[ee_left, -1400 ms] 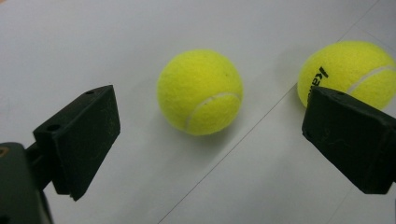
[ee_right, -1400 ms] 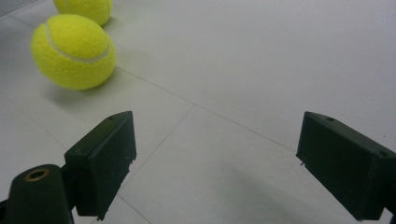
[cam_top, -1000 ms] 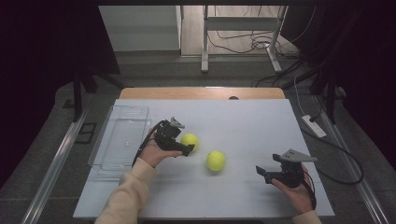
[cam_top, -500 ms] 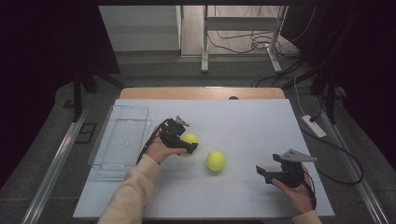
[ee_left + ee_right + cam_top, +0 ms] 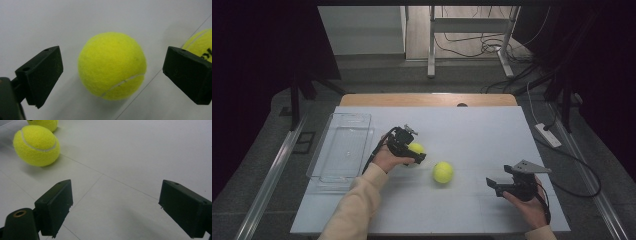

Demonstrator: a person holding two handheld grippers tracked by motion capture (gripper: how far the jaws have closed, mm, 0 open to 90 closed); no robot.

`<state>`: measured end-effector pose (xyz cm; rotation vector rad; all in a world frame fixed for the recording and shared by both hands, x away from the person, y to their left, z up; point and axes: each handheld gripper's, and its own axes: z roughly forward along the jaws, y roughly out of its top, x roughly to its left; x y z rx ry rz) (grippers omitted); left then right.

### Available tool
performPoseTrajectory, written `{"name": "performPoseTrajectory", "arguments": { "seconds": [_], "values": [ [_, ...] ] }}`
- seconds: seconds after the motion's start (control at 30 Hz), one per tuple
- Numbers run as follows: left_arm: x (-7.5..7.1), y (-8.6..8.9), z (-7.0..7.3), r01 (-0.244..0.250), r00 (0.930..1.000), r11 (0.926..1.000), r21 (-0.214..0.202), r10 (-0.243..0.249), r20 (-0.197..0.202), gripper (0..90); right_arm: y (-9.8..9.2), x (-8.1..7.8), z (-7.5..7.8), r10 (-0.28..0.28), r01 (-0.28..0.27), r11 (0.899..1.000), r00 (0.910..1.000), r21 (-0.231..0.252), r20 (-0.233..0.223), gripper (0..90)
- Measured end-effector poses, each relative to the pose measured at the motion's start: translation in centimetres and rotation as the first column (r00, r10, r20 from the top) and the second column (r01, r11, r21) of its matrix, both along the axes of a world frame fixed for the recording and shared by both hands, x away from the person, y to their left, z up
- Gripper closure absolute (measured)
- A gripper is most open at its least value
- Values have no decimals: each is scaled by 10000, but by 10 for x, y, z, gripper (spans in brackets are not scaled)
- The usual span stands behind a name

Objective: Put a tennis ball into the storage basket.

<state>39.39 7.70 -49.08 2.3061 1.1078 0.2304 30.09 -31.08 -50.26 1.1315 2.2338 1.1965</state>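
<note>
Sitting on the white table [image 5: 472, 125] left of centre, the fuzzy yellow-green tennis ball [image 5: 112, 65] with a curved white seam lies between the wide-spread jaws of the left gripper [image 5: 111, 75], untouched on both sides. A second yellow-green tennis ball [image 5: 443, 172] rests just to its right and nearer. The right gripper [image 5: 115, 207] hovers well apart at the near right, jaws wide and holding nothing.

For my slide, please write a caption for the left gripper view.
Open left tongs bracket a tennis ball on the white table, a second ball nearby.
</note>
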Motion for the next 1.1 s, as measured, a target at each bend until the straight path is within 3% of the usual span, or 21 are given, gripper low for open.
{"name": "performPoseTrajectory", "arguments": {
  "seconds": [0.43, 0.6, 0.67, 0.87, 1.1],
  "values": [
    [4, -6, -8, 101, 9997, 9997, 233, -95, -238, 74, -1, 1, 0, -3, 3, 10000, 10000, -7, -7, 119],
    [3, -8, -10, 180, 9995, 9988, 454, -168, -263, 179, -1, 1, -1, 6, -6, 10000, 10000, -38, -6, 119],
    [2, -9, -10, 140, 9999, 9978, 652, -137, -58, 233, -1, 1, -1, -19, 19, 10000, 10000, -64, -9, 120],
    [1, -8, -8, 151, 9999, 9977, 668, -151, -12, 264, -1, 1, -1, -38, 38, 9999, 10000, -99, -8, 120],
    [-3, -4, 1, -27, 9995, 9996, 283, 18, 326, 265, -1, 1, -1, -63, 63, 9999, 10000, -107, -15, 121]
  ]
}}
